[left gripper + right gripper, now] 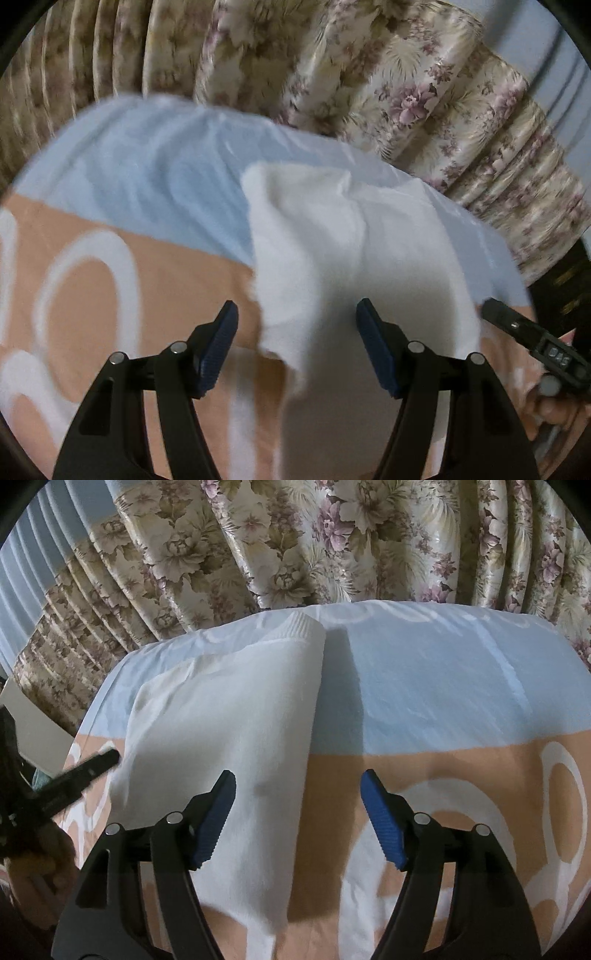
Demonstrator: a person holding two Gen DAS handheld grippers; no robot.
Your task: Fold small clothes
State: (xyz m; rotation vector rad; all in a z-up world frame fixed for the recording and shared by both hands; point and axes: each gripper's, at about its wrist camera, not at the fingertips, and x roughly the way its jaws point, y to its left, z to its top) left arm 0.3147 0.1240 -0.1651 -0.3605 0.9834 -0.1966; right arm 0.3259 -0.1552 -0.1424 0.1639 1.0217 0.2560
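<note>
White garment (pixel 229 716) lies partly folded on the bedsheet (pixel 424 686); our left gripper (pixel 297 325) and right gripper (pixel 298 794) hover with jaws spread, holding nothing. We judge a one-sided pinch could skew the fold.

I can see little marks on my right claw (pixel 532 339), at the far right of my left camera's view. They look like "045", but they are blurry and I cannot be sure. I can read nothing else anywhere.
</note>
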